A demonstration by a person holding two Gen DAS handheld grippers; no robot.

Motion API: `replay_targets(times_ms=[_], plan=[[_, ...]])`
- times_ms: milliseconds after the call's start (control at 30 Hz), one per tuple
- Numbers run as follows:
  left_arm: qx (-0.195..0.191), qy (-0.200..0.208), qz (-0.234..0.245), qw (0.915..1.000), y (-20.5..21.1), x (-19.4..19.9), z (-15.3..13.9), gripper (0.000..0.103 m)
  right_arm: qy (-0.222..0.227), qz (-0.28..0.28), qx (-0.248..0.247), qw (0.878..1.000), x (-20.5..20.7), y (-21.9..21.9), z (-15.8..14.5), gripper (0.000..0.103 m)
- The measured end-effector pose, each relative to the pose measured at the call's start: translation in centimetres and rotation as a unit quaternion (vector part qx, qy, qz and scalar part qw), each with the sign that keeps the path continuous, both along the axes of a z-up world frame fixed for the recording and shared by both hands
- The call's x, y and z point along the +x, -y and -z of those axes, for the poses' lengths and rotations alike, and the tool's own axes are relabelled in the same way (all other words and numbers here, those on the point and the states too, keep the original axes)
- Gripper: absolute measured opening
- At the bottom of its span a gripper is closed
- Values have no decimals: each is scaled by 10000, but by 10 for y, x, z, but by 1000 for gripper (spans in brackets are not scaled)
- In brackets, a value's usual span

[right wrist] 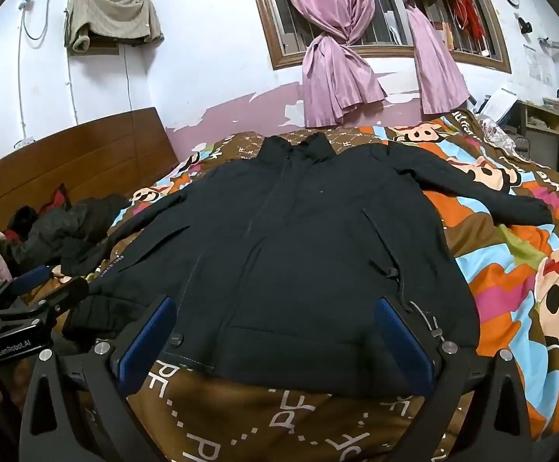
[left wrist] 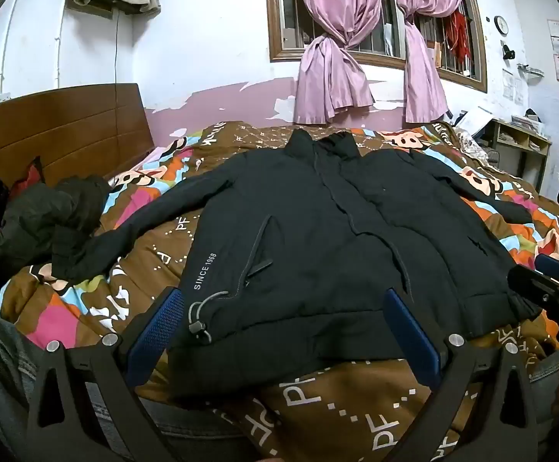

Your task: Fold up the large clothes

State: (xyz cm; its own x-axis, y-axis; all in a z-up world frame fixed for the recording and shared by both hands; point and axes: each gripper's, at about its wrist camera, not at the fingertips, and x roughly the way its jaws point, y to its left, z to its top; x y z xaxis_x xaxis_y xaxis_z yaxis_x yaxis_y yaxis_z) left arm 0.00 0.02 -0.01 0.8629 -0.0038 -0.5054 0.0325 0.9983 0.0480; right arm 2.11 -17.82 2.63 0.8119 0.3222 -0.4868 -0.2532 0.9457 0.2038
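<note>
in the left wrist view we are holding our left gripper (left wrist: pixel 283 323) with its blue fingers (left wrist: pixel 156 327) spread apart, gripping nothing, at the hem of the black jacket (left wrist: pixel 318 223). the jacket is lying front up on the patterned quilt (left wrist: pixel 356 396), collar pointing toward the window (left wrist: pixel 375 19), long axis running away from us, sleeves stretching out sideways. in the right wrist view our right gripper (right wrist: pixel 275 331) is hovering wide apart over the same hem, holding nothing, and the jacket (right wrist: pixel 298 231) is pointing collar-first at the pink curtains (right wrist: pixel 337 57).
</note>
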Motion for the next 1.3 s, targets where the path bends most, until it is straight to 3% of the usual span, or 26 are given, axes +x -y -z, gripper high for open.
replay_targets(times_ms=[1300], plan=[[-13,-21,0,10000,1,1,1,101,-25,7,-34,10000,1,1,3,103]])
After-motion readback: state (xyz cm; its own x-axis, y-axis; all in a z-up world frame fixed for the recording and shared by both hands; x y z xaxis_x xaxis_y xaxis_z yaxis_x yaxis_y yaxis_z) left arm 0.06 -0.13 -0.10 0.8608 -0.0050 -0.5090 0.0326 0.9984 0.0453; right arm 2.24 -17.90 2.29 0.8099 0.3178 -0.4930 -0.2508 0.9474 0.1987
